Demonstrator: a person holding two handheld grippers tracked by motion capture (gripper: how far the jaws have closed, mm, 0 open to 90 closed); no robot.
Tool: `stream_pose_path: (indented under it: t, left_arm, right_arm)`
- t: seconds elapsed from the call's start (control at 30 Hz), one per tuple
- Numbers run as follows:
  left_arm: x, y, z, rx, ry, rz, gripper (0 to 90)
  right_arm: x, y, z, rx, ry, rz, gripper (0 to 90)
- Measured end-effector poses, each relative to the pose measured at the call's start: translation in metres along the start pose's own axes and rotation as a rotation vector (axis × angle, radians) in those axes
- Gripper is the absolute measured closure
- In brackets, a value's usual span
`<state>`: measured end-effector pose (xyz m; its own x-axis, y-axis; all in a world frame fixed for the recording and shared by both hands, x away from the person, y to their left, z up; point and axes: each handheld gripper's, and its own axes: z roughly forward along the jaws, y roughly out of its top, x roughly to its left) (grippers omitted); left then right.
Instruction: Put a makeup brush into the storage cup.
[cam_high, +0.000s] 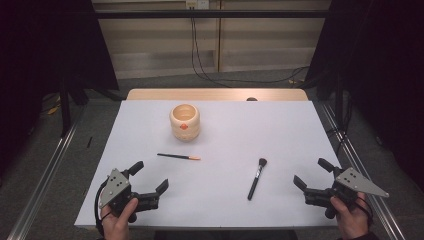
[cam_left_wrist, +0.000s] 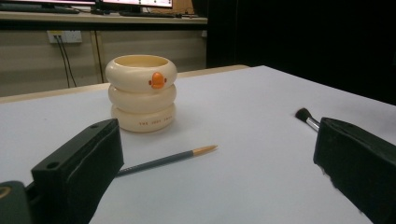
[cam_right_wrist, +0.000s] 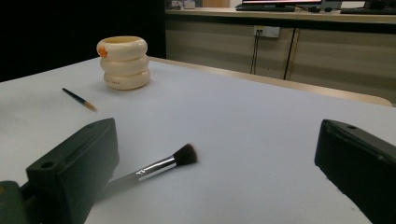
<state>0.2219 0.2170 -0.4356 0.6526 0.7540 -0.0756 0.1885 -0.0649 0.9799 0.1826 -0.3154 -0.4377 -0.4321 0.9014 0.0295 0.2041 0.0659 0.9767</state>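
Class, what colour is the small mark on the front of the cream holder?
Orange, seen best in the left gripper view on the holder.

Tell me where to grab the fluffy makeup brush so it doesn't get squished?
Grip the makeup brush on its thin black handle, about halfway along, not the soft bristle head. It lies flat on the white table, so come straight down from above, jaws across the handle. The right tool is open and nearest.
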Motion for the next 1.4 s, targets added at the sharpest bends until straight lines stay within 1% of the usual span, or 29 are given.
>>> stream_pose_path:
  t: [0.1,0.13,0.23,0.27,0.33,0.37,0.47,0.5,0.53,0.6,0.63,0.67,0.7,0.73,0.8,0.83,0.87,0.9,1.0,1.03,1.1,1.17,1.23,1.3,1.33,1.4]
  left_arm:
    - [-0.001,0.0,0.0,0.0,0.007,0.002,1.2]
    - [0.0,0.0,0.001,0.005,-0.003,0.008,1.2]
    - [-0.001,0.0,0.002,0.008,-0.001,0.005,1.2]
    - [-0.001,0.0,0.003,0.006,-0.008,0.006,1.2]
    - [-0.001,0.0,0.003,0.018,-0.001,0.011,1.2]
    - [-0.001,0.0,0.003,0.019,-0.002,0.008,1.2]
    - [-0.001,0.0,0.003,0.016,0.003,0.002,1.2]
    - [-0.001,0.0,0.002,0.015,0.004,-0.007,1.2]
    - [-0.001,0.0,0.002,0.018,0.011,-0.003,1.1]
    - [-0.002,-0.001,0.003,0.027,0.005,0.001,0.7]
    - [-0.001,-0.001,0.002,0.031,-0.01,0.006,1.1]
    - [-0.001,-0.001,0.002,0.031,-0.01,0.006,1.0]
    - [-0.002,0.0,0.0,0.027,0.001,0.014,0.5]
    - [-0.002,0.0,0.0,0.027,0.001,0.014,0.7]
    - [-0.002,0.001,-0.001,0.025,-0.007,0.012,0.8]
    - [-0.002,0.001,-0.001,0.028,-0.024,0.023,0.8]
    - [-0.002,0.001,-0.001,0.028,-0.024,0.023,0.9]
    - [-0.003,0.002,-0.001,0.027,-0.02,0.018,0.9]
    - [-0.003,0.005,0.001,0.025,-0.023,0.024,0.8]
    - [-0.003,0.008,0.002,0.024,-0.023,0.014,0.8]
    - [-0.002,0.011,0.003,0.027,-0.018,0.024,0.8]
    - [-0.002,0.013,0.005,0.027,-0.028,0.027,0.8]
    - [-0.003,0.014,0.006,0.035,-0.037,0.039,0.7]
    - [-0.003,0.015,0.007,0.039,-0.035,0.038,1.2]
    - [-0.001,0.017,0.009,0.041,-0.048,0.034,1.7]
    - [0.0,0.018,0.011,0.04,-0.044,0.027,1.3]
  right_arm:
    - [0.0,0.0,0.0,0.001,0.01,0.001,0.0]
    - [-0.001,0.0,-0.001,0.006,0.006,0.007,0.0]
    - [-0.003,-0.001,-0.001,0.004,0.007,0.012,0.0]
    - [-0.003,-0.001,-0.001,0.005,0.002,0.014,0.0]
    - [-0.004,-0.001,-0.001,0.009,0.008,0.023,0.0]
    - [-0.004,-0.001,-0.001,0.008,0.003,0.023,0.0]
    - [-0.004,-0.002,0.001,0.008,0.012,0.028,0.0]
    - [-0.004,-0.002,0.001,0.008,0.012,0.028,0.0]
    - [-0.004,-0.002,0.0,0.011,0.014,0.021,0.0]
    - [-0.004,-0.001,-0.001,0.007,0.015,0.029,0.0]
    - [-0.003,0.0,-0.002,-0.009,0.016,0.04,0.0]
    - [-0.002,0.0,-0.001,-0.002,0.021,0.031,0.0]
    - [-0.001,0.0,-0.001,0.001,0.019,0.022,0.0]
    - [0.0,0.001,-0.001,-0.001,0.026,0.022,0.0]
    - [0.001,0.001,-0.001,0.0,0.034,0.021,0.0]
    - [0.001,0.001,-0.001,-0.001,0.036,0.021,0.0]
    - [0.001,0.001,-0.001,-0.001,0.036,0.021,0.0]
    - [0.001,0.001,0.0,0.003,0.032,0.027,0.0]
    - [0.0,0.001,0.0,-0.001,0.031,0.028,0.0]
    - [0.0,0.001,0.0,0.0,0.023,0.028,0.0]
    - [0.0,0.001,0.001,0.0,0.03,0.027,0.0]
    - [0.0,0.001,0.001,0.005,0.034,0.024,0.0]
    - [0.001,0.0,0.001,0.009,0.038,0.023,0.0]
    - [0.001,0.0,0.001,0.013,0.036,0.024,0.0]
    - [0.0,0.0,0.001,0.014,0.037,0.027,0.0]
    - [0.0,0.0,0.0,0.017,0.041,0.029,0.0]
